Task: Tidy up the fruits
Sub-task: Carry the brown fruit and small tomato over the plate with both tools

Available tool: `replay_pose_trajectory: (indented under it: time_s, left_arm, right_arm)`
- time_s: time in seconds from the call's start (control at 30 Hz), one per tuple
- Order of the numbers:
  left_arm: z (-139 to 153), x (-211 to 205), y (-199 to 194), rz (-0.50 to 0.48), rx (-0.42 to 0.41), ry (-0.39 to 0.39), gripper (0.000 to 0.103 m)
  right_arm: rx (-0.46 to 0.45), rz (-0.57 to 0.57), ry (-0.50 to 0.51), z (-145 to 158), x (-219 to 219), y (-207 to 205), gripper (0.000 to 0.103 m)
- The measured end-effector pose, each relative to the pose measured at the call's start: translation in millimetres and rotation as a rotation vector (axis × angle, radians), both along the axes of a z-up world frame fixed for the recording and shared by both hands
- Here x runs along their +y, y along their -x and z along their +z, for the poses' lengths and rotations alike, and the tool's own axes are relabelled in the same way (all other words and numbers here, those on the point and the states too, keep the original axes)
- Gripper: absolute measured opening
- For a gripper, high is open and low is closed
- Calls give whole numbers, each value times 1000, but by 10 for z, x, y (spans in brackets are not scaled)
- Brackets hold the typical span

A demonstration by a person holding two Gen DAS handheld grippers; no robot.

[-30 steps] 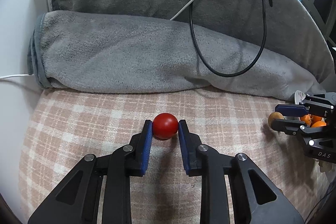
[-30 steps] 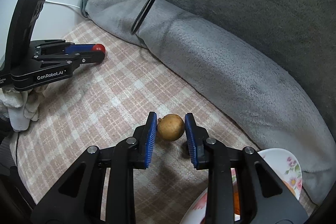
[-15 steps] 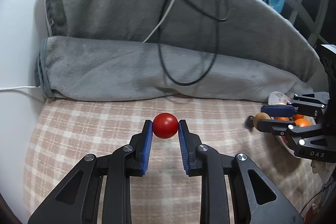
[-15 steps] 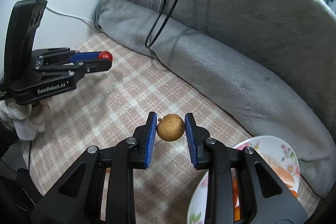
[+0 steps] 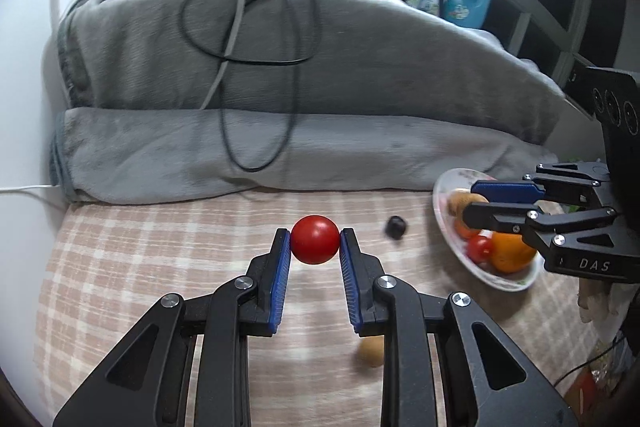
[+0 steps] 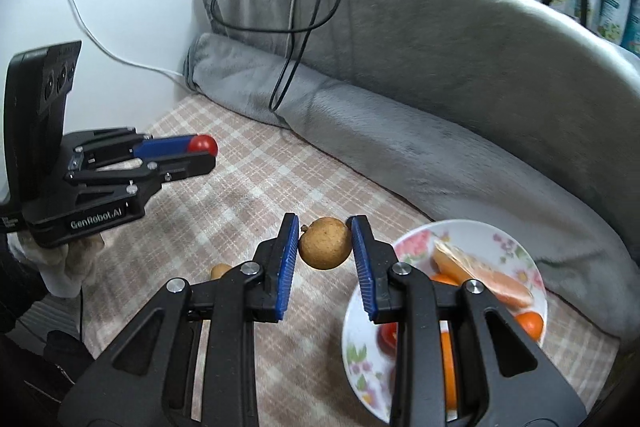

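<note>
Legibly, "GenRobot.AI" left claw (image 6: 200, 153), seemingly "DAS" right claw (image 5: 478, 198)

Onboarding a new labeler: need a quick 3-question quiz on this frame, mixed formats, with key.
1. True or false: the left gripper is shut on a red tomato.
2. What does the right gripper hold? A) an orange B) a brown round fruit C) nothing
3. Fill in: the small dark fruit lies on the checked cloth, beside the floral ____.

Key:
1. True
2. B, the brown round fruit
3. plate
</note>
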State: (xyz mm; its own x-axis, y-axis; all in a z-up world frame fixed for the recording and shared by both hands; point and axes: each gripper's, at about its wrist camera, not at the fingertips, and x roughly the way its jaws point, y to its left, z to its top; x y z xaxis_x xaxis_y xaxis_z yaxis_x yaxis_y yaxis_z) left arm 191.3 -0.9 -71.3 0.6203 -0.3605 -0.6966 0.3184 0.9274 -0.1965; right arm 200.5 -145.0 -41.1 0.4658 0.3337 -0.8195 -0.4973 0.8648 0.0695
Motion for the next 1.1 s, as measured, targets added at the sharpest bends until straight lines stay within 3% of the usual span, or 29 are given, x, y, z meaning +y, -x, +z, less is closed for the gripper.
replay_pose_trajectory:
  time_s: [0.53,1.1]
  left_arm:
    - [73,-798,284,-152,13,44,23]
    - [-73,-1379,385,-238,53,-1,23]
  right_arm:
    - [-55,-165,-86,278,-926,300,29]
    - [-32,-248,-124,161,-1363,99,29]
